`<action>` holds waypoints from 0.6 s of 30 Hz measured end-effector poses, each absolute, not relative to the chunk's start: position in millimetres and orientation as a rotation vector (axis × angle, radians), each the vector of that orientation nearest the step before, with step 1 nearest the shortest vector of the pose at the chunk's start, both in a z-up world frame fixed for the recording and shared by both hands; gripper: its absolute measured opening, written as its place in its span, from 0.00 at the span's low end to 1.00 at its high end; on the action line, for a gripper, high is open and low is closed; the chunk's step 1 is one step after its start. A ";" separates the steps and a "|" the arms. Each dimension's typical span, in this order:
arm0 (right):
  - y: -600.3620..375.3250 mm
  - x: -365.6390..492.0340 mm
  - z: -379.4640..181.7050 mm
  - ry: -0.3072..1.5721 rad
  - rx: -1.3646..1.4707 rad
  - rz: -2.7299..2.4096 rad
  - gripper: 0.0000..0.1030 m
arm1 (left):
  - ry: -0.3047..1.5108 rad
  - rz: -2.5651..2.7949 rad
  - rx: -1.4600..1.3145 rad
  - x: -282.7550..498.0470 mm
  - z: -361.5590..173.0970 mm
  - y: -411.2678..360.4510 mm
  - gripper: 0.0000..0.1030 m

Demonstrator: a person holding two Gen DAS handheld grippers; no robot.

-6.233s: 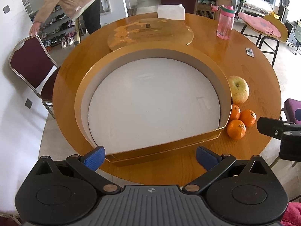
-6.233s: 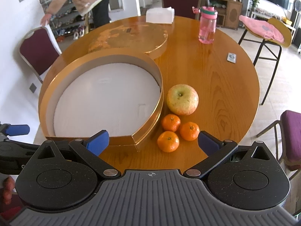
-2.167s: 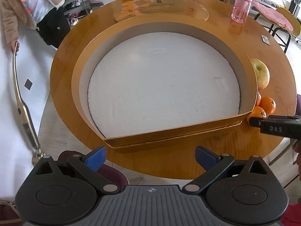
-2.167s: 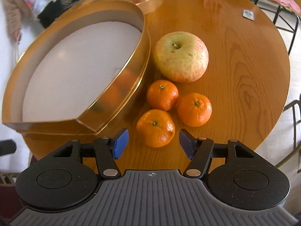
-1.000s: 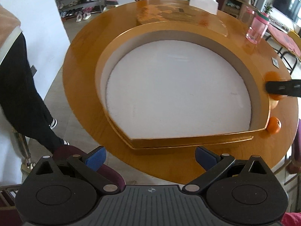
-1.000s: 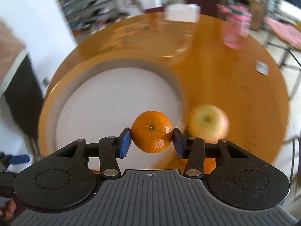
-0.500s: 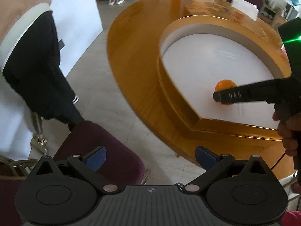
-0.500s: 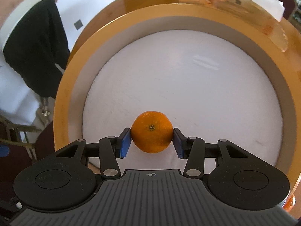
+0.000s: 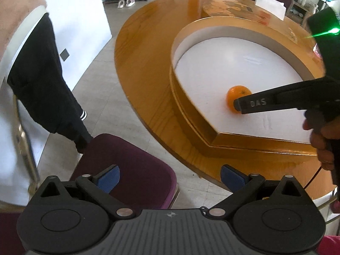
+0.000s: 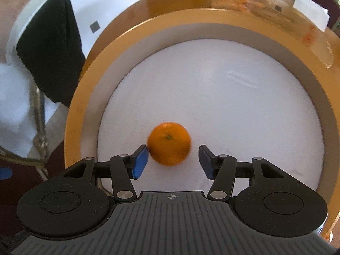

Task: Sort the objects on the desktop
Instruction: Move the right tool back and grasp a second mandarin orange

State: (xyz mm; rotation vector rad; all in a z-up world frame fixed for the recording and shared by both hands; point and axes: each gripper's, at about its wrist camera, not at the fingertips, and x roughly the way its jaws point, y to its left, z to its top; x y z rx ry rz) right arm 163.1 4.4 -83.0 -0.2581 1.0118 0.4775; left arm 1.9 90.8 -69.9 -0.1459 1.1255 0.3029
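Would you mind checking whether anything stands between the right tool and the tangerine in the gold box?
Nothing visible does. The tangerine lies on the gold box floor between the right tool's just-opening jaws.

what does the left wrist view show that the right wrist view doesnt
Only the left wrist view: the right gripper from the side with the hand holding it, the maroon chair seat, and the open, empty left gripper off the table.

Only the right wrist view: the right gripper's fingers parted, having just been opening, a gap beside the mandarin.

Both: the mandarin on the white floor of the gold box, the round wooden table, and a bystander at left.
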 end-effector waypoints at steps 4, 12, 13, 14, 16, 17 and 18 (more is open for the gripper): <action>-19.2 150.1 -66.2 1.009 -0.211 0.464 0.58 | 1.111 0.267 -0.111 2.8 -64.7 76.6 0.98; -101.7 91.9 -24.0 0.942 -0.091 0.415 0.64 | 1.098 0.194 -0.055 6.9 -56.4 47.7 0.98; -113.9 84.5 -21.4 0.936 -0.070 0.398 0.64 | 1.097 0.182 -0.047 8.5 -55.7 42.9 0.98; -127.1 77.2 -19.7 0.934 -0.045 0.377 0.64 | 1.096 0.170 -0.039 12.0 -54.8 39.9 0.98; -151.9 64.4 -18.3 0.935 0.003 0.322 0.64 | 1.092 0.143 -0.018 17.2 -53.1 31.0 0.98; -164.7 57.9 -17.7 0.936 0.026 0.291 0.64 | 1.091 0.130 -0.007 19.6 -52.3 26.3 0.98; -176.9 51.5 -15.9 0.937 0.046 0.262 0.65 | 1.089 0.116 0.004 22.0 -51.4 21.6 0.98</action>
